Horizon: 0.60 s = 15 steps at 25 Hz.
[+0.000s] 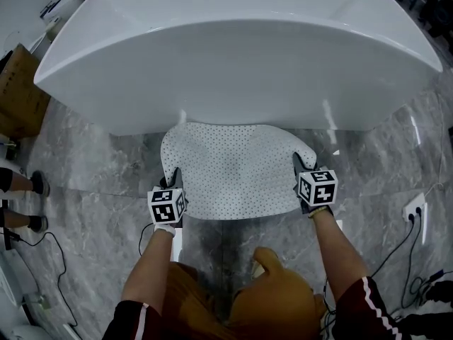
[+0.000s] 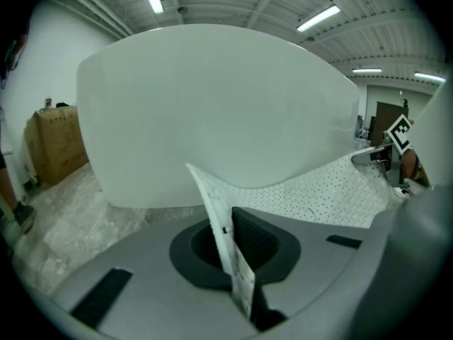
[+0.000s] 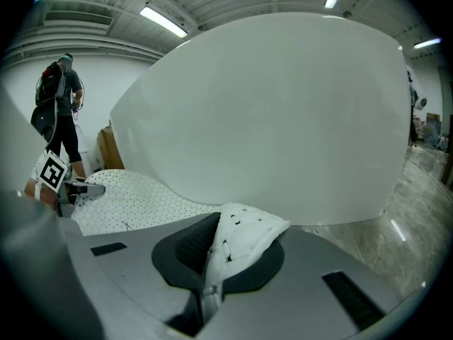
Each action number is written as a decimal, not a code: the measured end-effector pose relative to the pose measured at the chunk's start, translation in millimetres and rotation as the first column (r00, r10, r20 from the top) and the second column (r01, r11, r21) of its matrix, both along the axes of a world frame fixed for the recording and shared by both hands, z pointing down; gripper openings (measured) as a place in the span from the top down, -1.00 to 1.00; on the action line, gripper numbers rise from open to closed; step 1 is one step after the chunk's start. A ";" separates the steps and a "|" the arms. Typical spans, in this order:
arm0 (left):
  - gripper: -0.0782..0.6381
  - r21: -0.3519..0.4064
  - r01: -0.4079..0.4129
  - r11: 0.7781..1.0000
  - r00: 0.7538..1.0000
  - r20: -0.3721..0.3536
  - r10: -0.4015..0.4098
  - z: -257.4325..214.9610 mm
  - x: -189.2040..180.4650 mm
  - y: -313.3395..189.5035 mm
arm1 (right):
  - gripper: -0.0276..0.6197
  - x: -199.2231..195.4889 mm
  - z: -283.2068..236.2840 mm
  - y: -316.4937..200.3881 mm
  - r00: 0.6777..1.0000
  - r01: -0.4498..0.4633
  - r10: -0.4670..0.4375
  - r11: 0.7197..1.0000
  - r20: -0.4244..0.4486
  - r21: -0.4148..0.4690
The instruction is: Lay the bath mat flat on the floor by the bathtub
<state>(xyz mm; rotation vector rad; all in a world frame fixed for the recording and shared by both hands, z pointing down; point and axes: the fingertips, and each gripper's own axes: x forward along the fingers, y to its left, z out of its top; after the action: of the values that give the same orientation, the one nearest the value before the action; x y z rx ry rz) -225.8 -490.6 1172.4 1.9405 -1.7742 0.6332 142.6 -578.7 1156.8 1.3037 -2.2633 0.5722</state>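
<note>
The white perforated rubber bath mat (image 1: 233, 172) is stretched low over the grey marbled floor (image 1: 92, 183), and its far edge lies near the foot of the white oval bathtub (image 1: 233, 55). Its long axis runs side to side, parallel to the tub. The left gripper (image 1: 172, 180) is clamped on the mat's near left corner and the right gripper (image 1: 303, 167) on its near right corner. The mat reaches forward from both. The tub's inside does not show.

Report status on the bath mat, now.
Left tongs and right tongs each shut on a near corner of the bath mat. Mat spread by the bathtub, near corners raised, not yet flat. No obstruction seen.
</note>
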 end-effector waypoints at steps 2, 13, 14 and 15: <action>0.72 -0.008 0.002 1.000 1.000 0.010 -0.002 5.7 0.8 -1.9 | 0.82 1.0 7.3 -1.7 1.000 0.001 -0.001 1.000 0.007 -0.013; 0.72 -0.055 -0.010 0.998 0.999 0.048 0.012 31.2 3.6 -10.2 | 0.81 5.7 42.7 -11.8 1.000 -0.017 0.017 0.998 0.004 -0.068; 0.72 -0.060 -0.011 0.998 0.999 0.049 0.014 32.3 4.0 -10.6 | 0.81 7.5 44.9 -12.2 1.000 -0.021 0.021 0.997 -0.003 -0.072; 0.72 -0.064 -0.011 0.998 0.999 0.047 0.014 33.4 4.8 -10.5 | 0.81 9.7 47.2 -12.3 1.000 -0.022 0.020 0.997 -0.016 -0.075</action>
<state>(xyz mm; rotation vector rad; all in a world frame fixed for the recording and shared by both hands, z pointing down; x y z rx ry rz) -221.0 -501.1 1205.7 1.9101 -1.7497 0.7361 152.3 -591.0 1204.0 1.2925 -2.1967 0.6457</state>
